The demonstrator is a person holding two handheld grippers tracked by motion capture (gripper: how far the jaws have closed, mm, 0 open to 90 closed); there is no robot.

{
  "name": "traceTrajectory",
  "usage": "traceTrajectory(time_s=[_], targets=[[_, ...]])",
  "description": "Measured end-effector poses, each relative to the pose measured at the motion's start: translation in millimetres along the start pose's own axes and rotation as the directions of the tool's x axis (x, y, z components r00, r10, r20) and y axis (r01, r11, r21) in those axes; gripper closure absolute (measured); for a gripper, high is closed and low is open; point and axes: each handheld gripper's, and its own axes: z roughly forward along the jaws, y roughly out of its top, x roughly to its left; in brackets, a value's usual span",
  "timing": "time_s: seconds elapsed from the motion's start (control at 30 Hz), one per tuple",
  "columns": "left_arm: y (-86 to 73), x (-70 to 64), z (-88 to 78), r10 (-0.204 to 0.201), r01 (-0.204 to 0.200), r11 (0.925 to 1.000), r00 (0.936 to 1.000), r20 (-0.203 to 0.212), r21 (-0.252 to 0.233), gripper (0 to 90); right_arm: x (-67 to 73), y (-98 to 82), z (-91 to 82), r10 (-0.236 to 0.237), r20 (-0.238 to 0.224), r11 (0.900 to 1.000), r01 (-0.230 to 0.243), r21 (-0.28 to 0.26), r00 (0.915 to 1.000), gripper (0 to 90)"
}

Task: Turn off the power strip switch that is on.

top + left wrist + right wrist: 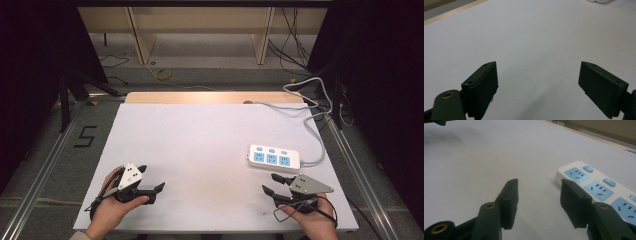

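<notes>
A white power strip [274,158] with three blue sockets and blue switches lies flat at the right of the white table [200,140]. Its grey cable runs off the far right edge. My right gripper [270,183] rests near the front edge, just short of the strip, open with nothing between its jaws. In the right gripper view the right gripper [537,195] points past the near end of the power strip [599,187]. My left gripper [151,178] sits at the front left, open and empty. The left gripper [539,80] looks over bare table.
A wooden strip [210,97] borders the table's far edge. Metal rails [55,150] run along both sides, with a floor mark "5" at the left. Cables [310,95] lie on the floor at the back right. Bare table lies between the grippers.
</notes>
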Motion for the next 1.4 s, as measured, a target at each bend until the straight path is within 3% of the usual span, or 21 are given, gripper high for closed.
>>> traceTrajectory(time_s=[0.23, 0.27, 0.47, 0.57, 0.8, 1.4], targets=[[-1.4, 3.8, -2.1, -0.004, 0.004, 1.0000, 0.9998, -0.019, 0.000, 16.3, 0.5, 0.7, -2.4, -0.002, -0.013, 1.000, 0.002, -0.002, 0.9999, 60.1], [-1.2, 4.3, -2.1, -0.005, 0.005, 1.0000, 0.9997, -0.022, -0.001, 16.4, -0.1, 0.5, -3.7, -0.004, -0.015, 1.000, 0.004, 0.006, 0.9999, 67.3], [-0.9, 3.0, 0.7, 0.000, 0.000, 0.9999, 0.9997, -0.025, 0.013, 17.0, -1.4, 1.0, -9.0, -0.005, 0.013, 0.999, 0.004, 0.041, 0.9999, 89.2], [-1.1, 3.0, 0.6, 0.002, -0.002, 0.9999, 0.9997, -0.026, 0.012, 17.0, 0.9, 2.3, -9.4, -0.030, 0.028, 0.997, 0.028, 0.078, 0.9991, 90.0], [-1.3, 3.3, 0.0, 0.004, -0.004, 0.9999, 0.9996, -0.027, 0.013, 17.2, 4.1, 4.6, -7.9, -0.057, 0.033, 0.993, 0.053, 0.103, 0.9978, 90.0], [-0.9, 1.4, 2.1, 0.017, -0.017, 0.9997, 0.9997, -0.020, 0.020, 17.2, -6.9, 14.3, -14.9, -0.004, 0.135, 0.991, -0.014, 0.130, 0.9908, 90.0]])
